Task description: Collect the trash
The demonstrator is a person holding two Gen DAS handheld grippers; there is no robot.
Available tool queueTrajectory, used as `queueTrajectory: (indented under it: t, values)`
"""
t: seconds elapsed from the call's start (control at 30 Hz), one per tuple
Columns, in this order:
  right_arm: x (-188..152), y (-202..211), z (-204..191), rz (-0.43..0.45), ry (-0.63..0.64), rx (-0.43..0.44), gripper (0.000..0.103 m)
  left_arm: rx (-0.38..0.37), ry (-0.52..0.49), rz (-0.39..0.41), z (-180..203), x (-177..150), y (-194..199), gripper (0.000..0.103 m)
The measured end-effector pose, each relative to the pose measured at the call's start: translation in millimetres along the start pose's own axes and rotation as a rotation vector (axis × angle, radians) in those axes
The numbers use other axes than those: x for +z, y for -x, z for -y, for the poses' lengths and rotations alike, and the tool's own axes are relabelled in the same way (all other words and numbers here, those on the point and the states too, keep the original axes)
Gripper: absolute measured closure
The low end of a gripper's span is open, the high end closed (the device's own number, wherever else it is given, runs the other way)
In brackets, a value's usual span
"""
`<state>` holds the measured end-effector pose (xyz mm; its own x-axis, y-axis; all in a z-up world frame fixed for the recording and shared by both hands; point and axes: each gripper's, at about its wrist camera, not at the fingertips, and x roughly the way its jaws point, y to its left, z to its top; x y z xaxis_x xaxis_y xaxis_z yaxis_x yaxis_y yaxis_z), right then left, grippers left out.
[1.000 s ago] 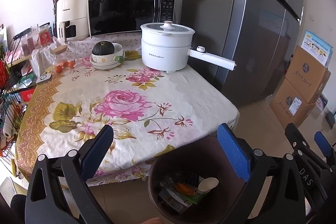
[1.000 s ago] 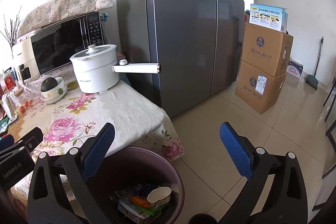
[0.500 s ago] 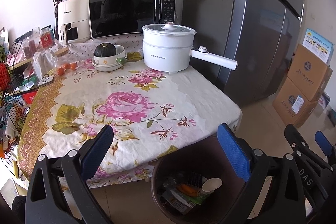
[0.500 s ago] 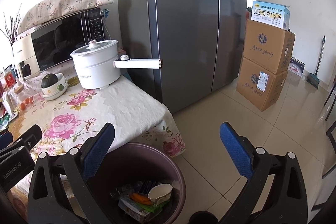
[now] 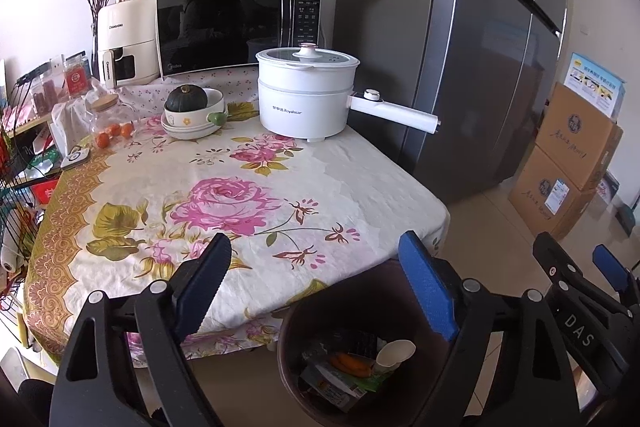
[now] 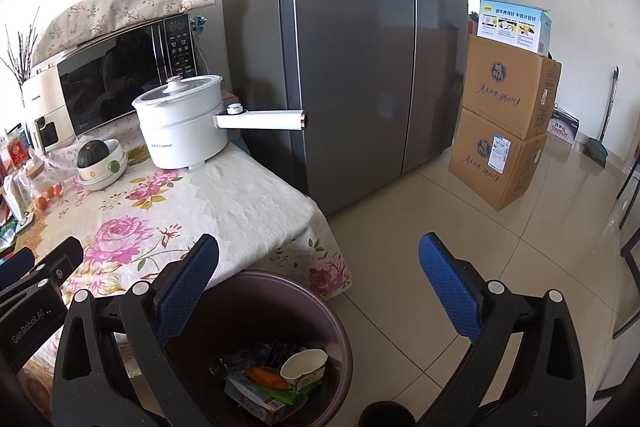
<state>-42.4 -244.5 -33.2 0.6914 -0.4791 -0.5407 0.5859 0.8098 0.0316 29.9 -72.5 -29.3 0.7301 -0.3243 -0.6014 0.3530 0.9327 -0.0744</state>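
Above the bin, left gripper [image 5: 316,287]: blue pads spread wide apart, nothing between them.
Right gripper [image 6: 320,279]: pads likewise parted, empty; its body is cut off by the frame's lower edge.
Trash bin [image 6: 340,331]: dark, round, on the floor just beside the table's near corner, partly hidden behind the fingers.
Trash [image 6: 304,371]: paper cup, orange scrap and cartons lie inside; deeper items hard to make out.
Table [image 5: 372,183]: floral cloth, white pot [image 5: 306,95] at the far edge.
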Motion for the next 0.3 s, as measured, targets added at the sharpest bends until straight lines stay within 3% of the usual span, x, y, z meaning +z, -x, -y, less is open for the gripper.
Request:
queueTrajectory:
  t: [0.07,0.2,0.3]
  values:
    - [0.3,-0.4,0.0,-0.001,0.0,0.0,0.007,0.004,-0.01,-0.003,2.7,0.5,0.4,0.019]
    - [0.7,0.7,-0.1,0.005,0.0,0.004,0.007,0.03,-0.037,-0.013,8.9,0.2,0.8,0.007]
    - [0.9,0.8,-0.1,0.007,0.003,0.003,0.007,0.047,-0.04,-0.005,10.4,-0.2,2.2,0.007]
